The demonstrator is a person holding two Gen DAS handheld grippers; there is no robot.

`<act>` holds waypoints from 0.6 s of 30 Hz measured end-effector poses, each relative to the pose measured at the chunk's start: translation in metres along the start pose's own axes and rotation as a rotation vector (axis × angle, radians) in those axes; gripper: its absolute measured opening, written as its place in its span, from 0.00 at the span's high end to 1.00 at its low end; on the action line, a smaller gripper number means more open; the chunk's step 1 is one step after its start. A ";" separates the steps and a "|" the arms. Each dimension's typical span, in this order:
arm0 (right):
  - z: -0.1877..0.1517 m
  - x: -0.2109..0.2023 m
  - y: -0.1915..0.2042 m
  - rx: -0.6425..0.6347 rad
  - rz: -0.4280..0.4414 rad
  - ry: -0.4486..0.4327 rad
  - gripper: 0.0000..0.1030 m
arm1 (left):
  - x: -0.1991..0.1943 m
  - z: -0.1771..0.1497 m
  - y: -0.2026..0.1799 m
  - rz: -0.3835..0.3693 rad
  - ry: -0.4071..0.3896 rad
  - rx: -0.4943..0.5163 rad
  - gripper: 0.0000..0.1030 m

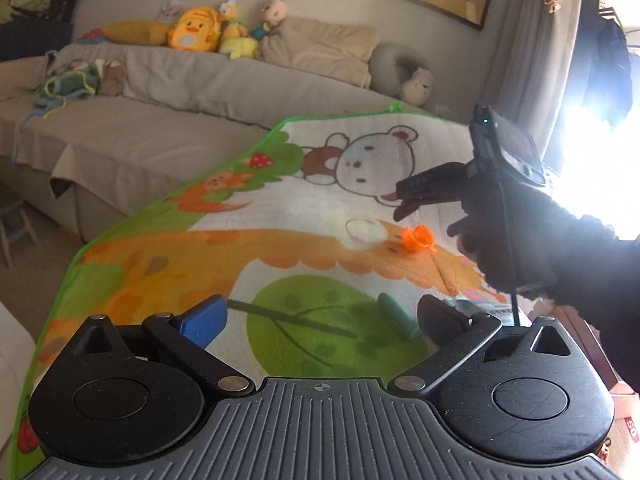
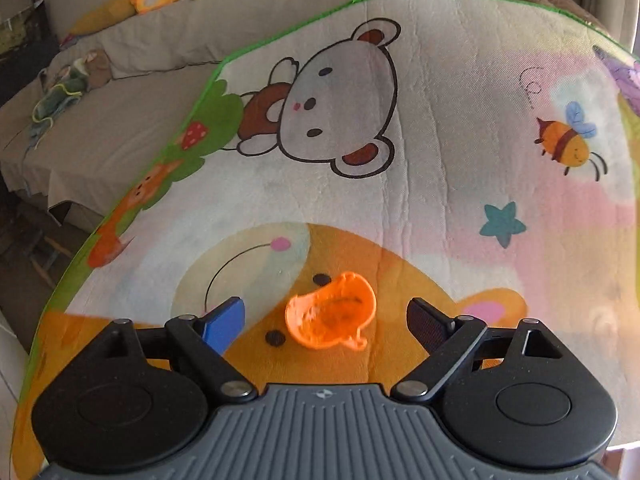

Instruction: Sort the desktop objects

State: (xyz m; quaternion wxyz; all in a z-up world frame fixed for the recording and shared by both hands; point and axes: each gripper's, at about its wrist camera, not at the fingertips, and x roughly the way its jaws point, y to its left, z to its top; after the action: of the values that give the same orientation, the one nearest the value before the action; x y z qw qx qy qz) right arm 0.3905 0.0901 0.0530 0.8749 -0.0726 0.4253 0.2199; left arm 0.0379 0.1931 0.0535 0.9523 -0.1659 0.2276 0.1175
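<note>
one orange cup point(image 2: 331, 316) (one green stick point(image 1: 396, 316))

The left gripper point(image 1: 320, 316) stands with its jaws wide apart over a cartoon-printed blanket point(image 1: 256, 216) with a green edge. A teal cylinder-shaped object point(image 1: 394, 314) lies on the blanket between the fingers, touching neither. Farther off, a small orange cup-like toy point(image 1: 418, 238) lies on the blanket. The right gripper point(image 1: 404, 202), held in a dark-gloved hand point(image 1: 508, 256), hangs just above the toy. A sofa point(image 1: 160, 92) with plush toys point(image 1: 224, 28) runs behind.
</note>
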 end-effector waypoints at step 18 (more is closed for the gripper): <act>-0.143 -0.200 -0.084 -0.057 0.239 0.093 0.44 | 0.005 -0.032 -0.068 -0.161 0.159 0.215 0.00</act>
State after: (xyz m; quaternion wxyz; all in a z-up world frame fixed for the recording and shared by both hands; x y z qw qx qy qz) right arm 0.2178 -0.0948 0.1134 0.8194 -0.0566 0.4647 0.3308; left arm 0.0499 0.1199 0.0415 0.9499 -0.0896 0.2993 0.0021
